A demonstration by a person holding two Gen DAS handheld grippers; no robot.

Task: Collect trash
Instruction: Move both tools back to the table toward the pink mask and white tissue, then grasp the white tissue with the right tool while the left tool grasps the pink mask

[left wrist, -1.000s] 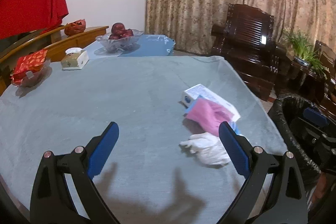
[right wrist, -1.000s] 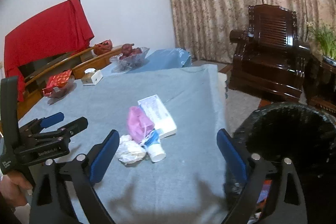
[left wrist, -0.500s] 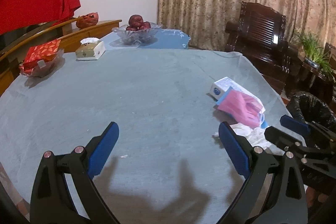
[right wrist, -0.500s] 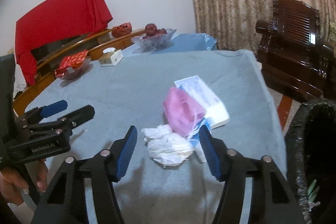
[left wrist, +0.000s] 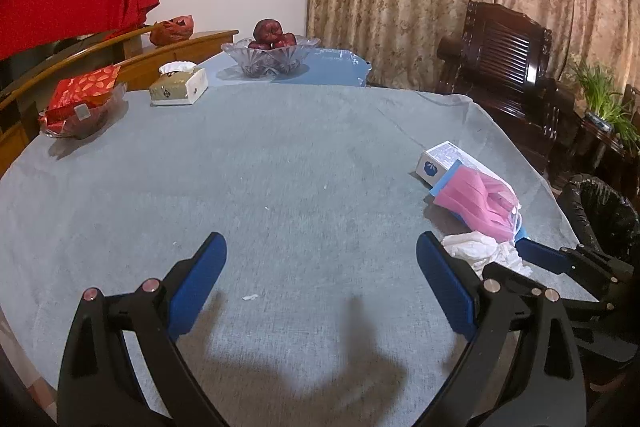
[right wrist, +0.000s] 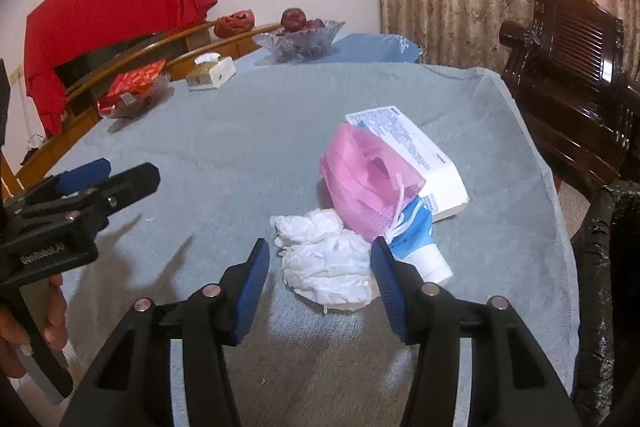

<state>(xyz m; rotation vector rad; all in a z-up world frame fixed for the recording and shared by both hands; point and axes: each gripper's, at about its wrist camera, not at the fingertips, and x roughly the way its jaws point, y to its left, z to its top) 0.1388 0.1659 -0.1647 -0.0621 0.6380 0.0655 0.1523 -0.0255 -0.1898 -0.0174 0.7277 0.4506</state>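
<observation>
A crumpled white tissue (right wrist: 328, 263) lies on the grey tablecloth (right wrist: 240, 147). Behind it are a pink face mask (right wrist: 368, 183), a blue-and-white tube (right wrist: 420, 243) and a white box (right wrist: 408, 151). My right gripper (right wrist: 320, 267) is open with its fingers on either side of the tissue, apart from it. My left gripper (left wrist: 320, 267) is open and empty over bare cloth, left of the pile; the tissue (left wrist: 480, 251), mask (left wrist: 480, 203) and box (left wrist: 444, 159) show at its right.
A black-lined bin (right wrist: 608, 267) stands past the table's right edge, also in the left wrist view (left wrist: 600, 211). At the far side are a fruit bowl (left wrist: 272, 55), a tissue box (left wrist: 178, 87) and a dish of red packets (left wrist: 80, 107). A dark wooden chair (left wrist: 504, 67) stands beyond.
My right gripper has moved forward from beside the bin to the tissue and narrowed around it. My left gripper has drifted left, away from the pile.
</observation>
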